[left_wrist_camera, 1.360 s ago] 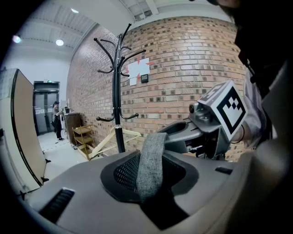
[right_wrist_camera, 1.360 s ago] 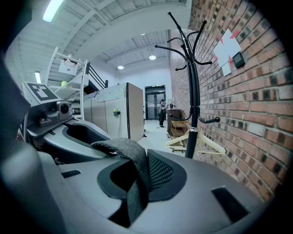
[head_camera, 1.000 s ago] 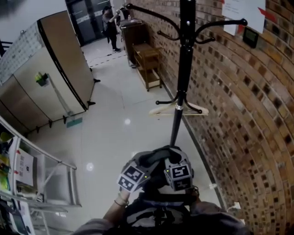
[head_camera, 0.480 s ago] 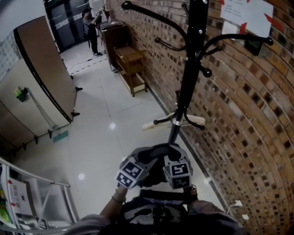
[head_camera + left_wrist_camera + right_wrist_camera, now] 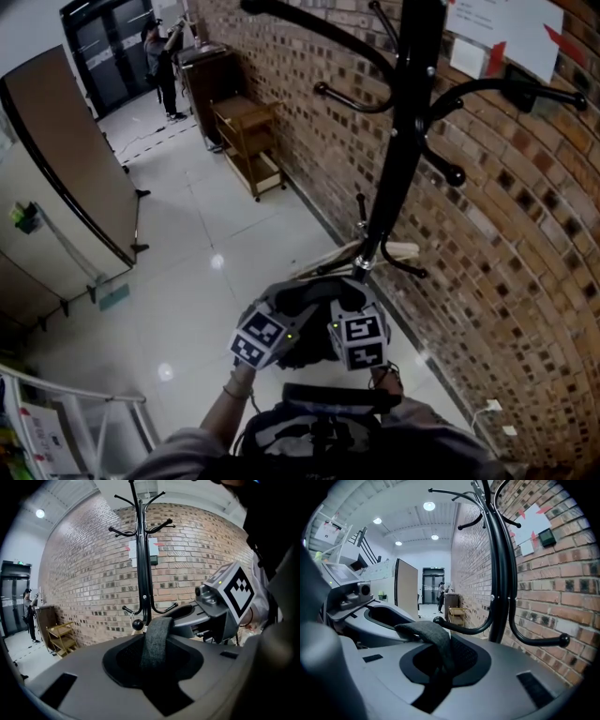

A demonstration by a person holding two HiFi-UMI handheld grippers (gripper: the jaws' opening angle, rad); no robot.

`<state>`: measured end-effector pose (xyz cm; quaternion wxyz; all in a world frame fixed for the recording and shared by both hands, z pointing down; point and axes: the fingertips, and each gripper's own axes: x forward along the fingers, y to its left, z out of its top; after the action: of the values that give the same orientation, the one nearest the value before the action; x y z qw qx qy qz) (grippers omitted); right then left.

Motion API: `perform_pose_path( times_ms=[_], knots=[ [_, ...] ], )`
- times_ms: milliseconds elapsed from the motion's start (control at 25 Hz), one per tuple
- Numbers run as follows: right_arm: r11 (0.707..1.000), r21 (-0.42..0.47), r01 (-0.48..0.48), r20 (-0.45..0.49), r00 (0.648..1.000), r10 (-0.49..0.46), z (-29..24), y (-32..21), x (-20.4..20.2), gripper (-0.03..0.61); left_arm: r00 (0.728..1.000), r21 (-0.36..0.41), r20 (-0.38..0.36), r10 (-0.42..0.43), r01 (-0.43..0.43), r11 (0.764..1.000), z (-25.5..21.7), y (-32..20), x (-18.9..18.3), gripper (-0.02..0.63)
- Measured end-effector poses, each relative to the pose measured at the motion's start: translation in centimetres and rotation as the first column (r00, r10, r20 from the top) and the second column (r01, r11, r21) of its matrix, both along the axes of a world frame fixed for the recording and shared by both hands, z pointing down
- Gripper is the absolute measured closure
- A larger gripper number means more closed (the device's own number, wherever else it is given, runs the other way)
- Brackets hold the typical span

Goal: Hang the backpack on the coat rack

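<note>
The black coat rack (image 5: 403, 159) stands against the brick wall, its curved hooks spreading above and to the right. The dark backpack (image 5: 319, 436) hangs low in front of the person, mostly hidden at the head view's bottom edge. Its grey strap (image 5: 157, 639) loops between both grippers. My left gripper (image 5: 281, 307) is shut on one end of the strap. My right gripper (image 5: 345, 302) is shut on the other end of the strap (image 5: 429, 637). Both point at the rack's pole (image 5: 501, 573), just short of its lower hooks (image 5: 454, 627).
The brick wall (image 5: 525, 281) runs along the right, with papers (image 5: 506, 33) stuck on it. A wooden hanger (image 5: 394, 251) lies by the rack's foot. A wooden cart (image 5: 248, 145) and a person (image 5: 159, 56) are far down the corridor. A tan partition (image 5: 66, 187) stands at the left.
Both grippers with the strap have moved closer to the rack's pole and slightly up. The rack now looms larger and the hooks stand overhead.
</note>
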<state>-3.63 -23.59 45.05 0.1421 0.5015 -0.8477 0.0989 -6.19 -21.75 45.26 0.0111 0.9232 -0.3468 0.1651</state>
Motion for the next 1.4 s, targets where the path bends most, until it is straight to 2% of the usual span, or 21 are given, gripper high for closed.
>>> perform_pose_path(
  times_ms=[240,440,560,720,880,1040,1160,1280,1400],
  knots=[
    [0.999,0.018,-0.027,-0.044,0.999,0.028,-0.7,-1.2,-0.7,0.529,0.999,0.018,0.003,0.045,-0.045,0.999,-1.2,-1.7,-0.7,0.492],
    [0.999,0.041,-0.031,-0.11,0.993,0.035,-2.2,-2.2,-0.6,0.528,0.987,0.025,0.051,0.151,-0.153,0.988,-2.9,-3.5,-0.6,0.495],
    [0.999,0.005,-0.049,-0.134,0.99,0.05,-1.6,-2.4,-0.2,0.528,0.964,-0.008,0.097,0.247,-0.247,0.969,-2.5,-3.9,0.0,0.494],
    [0.999,-0.006,-0.044,-0.16,0.986,0.043,-1.4,-2.4,-0.3,0.528,0.927,-0.038,0.089,0.365,-0.363,0.931,-2.5,-4.1,0.2,0.494],
    [0.997,-0.028,-0.066,-0.184,0.981,0.059,-1.2,-2.4,-0.3,0.528,0.875,-0.054,0.09,0.475,-0.472,0.88,-2.3,-4.0,0.3,0.492],
    [0.994,-0.029,-0.102,-0.233,0.968,0.092,-0.7,-2.4,0.0,0.526,0.786,-0.091,0.078,0.614,-0.607,0.789,-1.8,-3.8,0.4,0.488],
    [0.988,-0.068,-0.137,-0.246,0.962,0.116,-0.4,-2.2,0.4,0.526,0.726,-0.12,0.076,0.683,-0.674,0.729,-1.8,-3.7,0.7,0.483],
    [0.984,-0.101,-0.144,-0.258,0.959,0.114,-0.2,-2.3,0.6,0.525,0.684,-0.146,0.085,0.724,-0.711,0.688,-1.7,-3.7,0.9,0.471],
    [0.98,-0.127,-0.155,-0.244,0.962,0.12,-0.1,-2.4,0.6,0.525,0.656,-0.163,0.084,0.75,-0.734,0.66,-1.9,-3.7,0.9,0.469]
  ],
)
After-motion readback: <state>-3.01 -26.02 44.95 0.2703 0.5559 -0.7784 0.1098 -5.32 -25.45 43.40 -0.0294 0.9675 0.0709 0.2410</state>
